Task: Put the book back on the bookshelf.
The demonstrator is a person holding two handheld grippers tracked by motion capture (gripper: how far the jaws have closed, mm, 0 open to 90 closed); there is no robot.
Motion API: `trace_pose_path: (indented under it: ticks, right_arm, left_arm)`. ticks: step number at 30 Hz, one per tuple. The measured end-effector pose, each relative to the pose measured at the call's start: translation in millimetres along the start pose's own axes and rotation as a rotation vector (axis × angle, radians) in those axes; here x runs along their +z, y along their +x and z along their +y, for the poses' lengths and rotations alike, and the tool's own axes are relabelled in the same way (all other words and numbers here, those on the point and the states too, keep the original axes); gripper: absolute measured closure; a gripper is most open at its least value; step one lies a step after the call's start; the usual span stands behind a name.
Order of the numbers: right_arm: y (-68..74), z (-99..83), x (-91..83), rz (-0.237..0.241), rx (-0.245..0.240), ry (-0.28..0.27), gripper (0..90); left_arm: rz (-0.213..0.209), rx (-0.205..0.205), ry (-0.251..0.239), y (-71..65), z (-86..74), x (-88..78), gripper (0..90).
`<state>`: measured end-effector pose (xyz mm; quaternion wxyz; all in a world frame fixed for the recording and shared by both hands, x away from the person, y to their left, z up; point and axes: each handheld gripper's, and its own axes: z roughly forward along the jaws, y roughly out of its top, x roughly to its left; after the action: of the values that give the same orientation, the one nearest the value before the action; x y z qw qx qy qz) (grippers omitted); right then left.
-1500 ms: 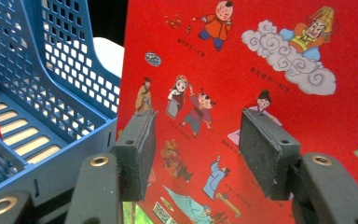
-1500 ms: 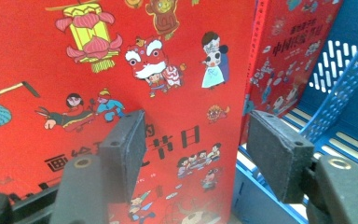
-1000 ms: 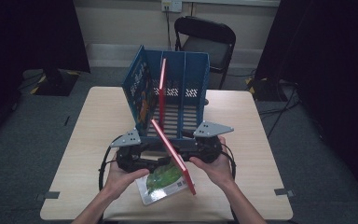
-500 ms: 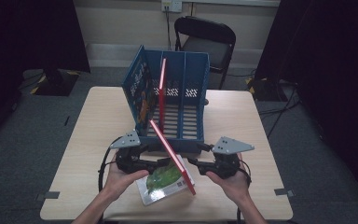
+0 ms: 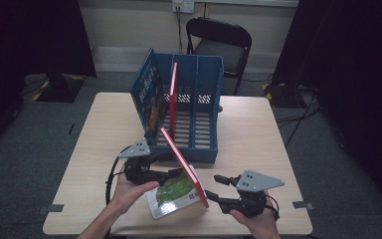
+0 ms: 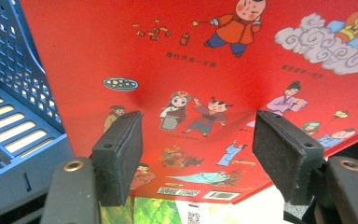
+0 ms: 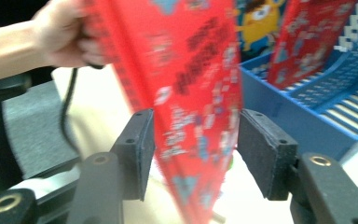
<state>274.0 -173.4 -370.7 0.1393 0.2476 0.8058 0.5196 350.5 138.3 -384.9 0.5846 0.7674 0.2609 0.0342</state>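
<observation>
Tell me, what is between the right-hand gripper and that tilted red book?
Bare tabletop: in the high view the right gripper sits just beside the tilted red book, apart from it. Its jaws have just been closing, with nothing gripped between them.

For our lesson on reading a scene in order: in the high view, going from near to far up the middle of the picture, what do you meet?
Green book → tilted red book → blue rack → black chair.

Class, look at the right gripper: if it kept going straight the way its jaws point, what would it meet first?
Most likely the tilted red book. The right gripper points left at it, jaws open and just closing, with the book's edge seemingly between them. Depth is blurred, so contact is uncertain.
</observation>
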Motion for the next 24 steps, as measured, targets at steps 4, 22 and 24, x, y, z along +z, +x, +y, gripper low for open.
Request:
trace_pose_path:
  ticks: [4,22,24]
  right_arm:
    - [7.9,0.2,1.9,0.04,-0.017,0.0,47.2]
    - [12.1,11.4,60.1,-0.018,-0.066,0.058,43.8]
    - [12.3,11.3,62.0,-0.04,-0.072,0.059,46.4]
  left_arm:
    - [0.004,0.0,-0.003,0.4,-0.1,-0.3,33.2]
    - [0.008,-0.008,-0.002,0.6,1.6,5.2,33.5]
    - [0.011,-0.004,-0.005,0.8,1.5,5.2,32.4]
